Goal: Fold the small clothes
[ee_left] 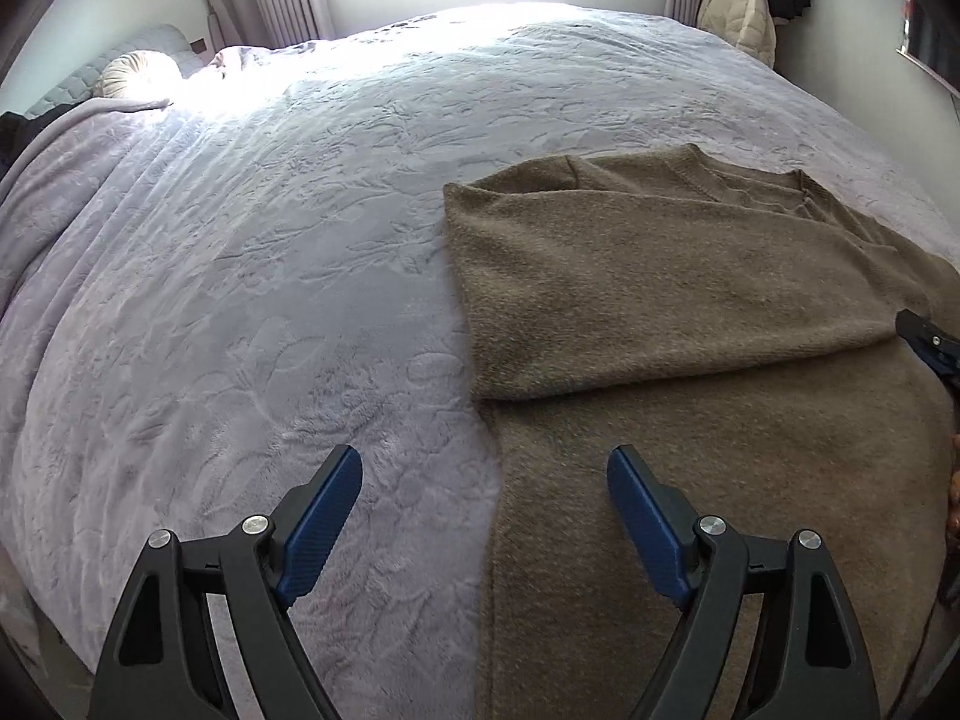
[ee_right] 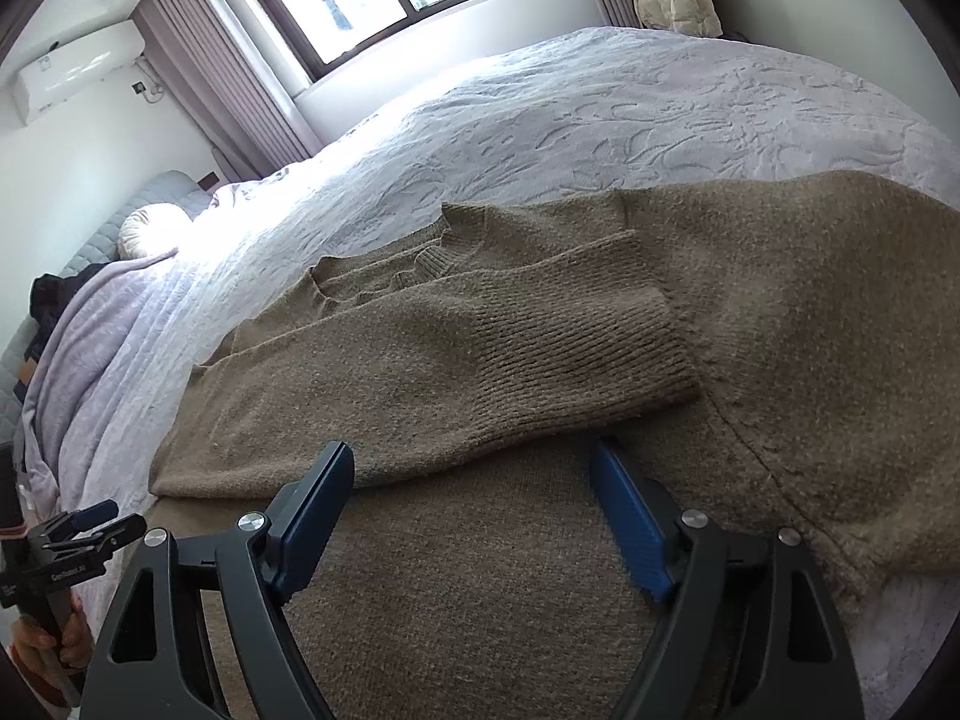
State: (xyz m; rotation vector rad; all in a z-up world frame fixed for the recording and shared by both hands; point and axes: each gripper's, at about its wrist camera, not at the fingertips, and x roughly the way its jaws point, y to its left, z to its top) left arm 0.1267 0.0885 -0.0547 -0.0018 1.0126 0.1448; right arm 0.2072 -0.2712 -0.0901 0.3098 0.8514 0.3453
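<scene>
— Tool states? Both are seen released: the left tool [ee_left: 485, 483] over the sweater's [ee_left: 690, 312] near edge, the right tool [ee_right: 471, 471] above its knit, nothing clasped.

— What is shown by one view only?

— A ribbed cuff [ee_right: 606, 348] is revealed by the right view alone. The brown sweater is laid on the bed [ee_left: 270, 240], one sleeve folded across.
</scene>
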